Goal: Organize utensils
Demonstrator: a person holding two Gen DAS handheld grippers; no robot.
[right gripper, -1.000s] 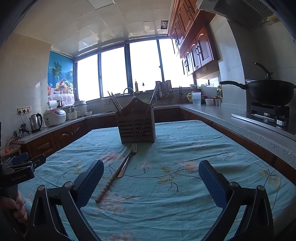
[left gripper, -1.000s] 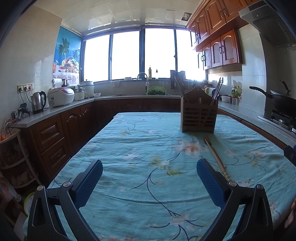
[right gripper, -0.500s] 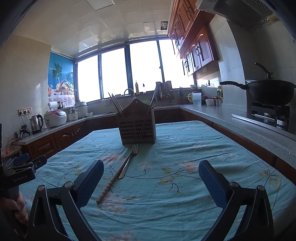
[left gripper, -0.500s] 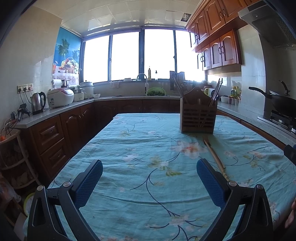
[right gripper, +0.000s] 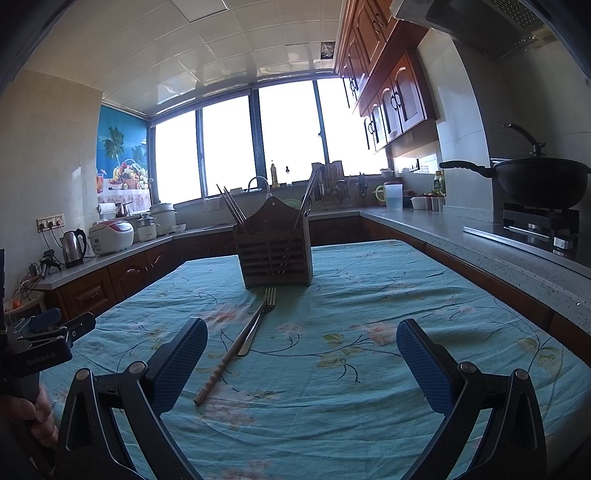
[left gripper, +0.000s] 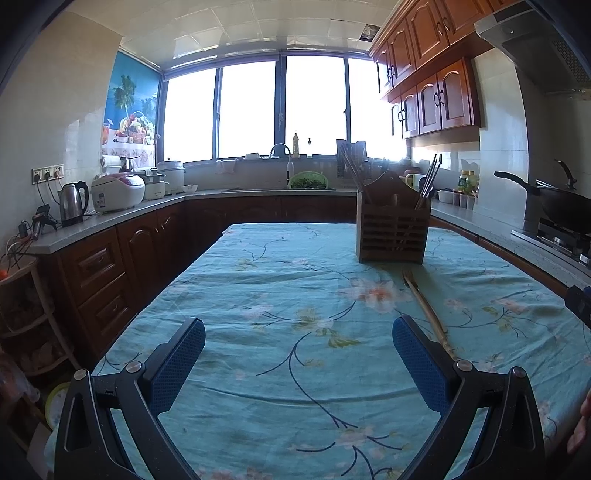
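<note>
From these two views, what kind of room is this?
Most likely a home kitchen: a wok sits on a gas stove, a rice cooker and kettle stand on the counter.

Home kitchen, lived-in. Evidence: U-shaped run of dark brown wooden base cabinets [left gripper: 99,266] under a speckled grey stone countertop [right gripper: 517,258]; matching reddish-brown wall cupboards with arched doors [left gripper: 436,99]. Black wok with long handle [right gripper: 535,181] sits on a gas hob [right gripper: 539,225], grey extractor hood [right gripper: 476,18] above it. Left counter: stainless steel electric kettle [left gripper: 73,203], white-and-pink rice cooker [left gripper: 117,191], wall sockets [left gripper: 47,173] with cables. Chrome tap [left gripper: 280,151] below the wide window [left gripper: 255,110]. Central table has a teal floral cloth [left gripper: 295,332], with a slatted brown wooden utensil caddy holding chopsticks [right gripper: 275,251].
</note>
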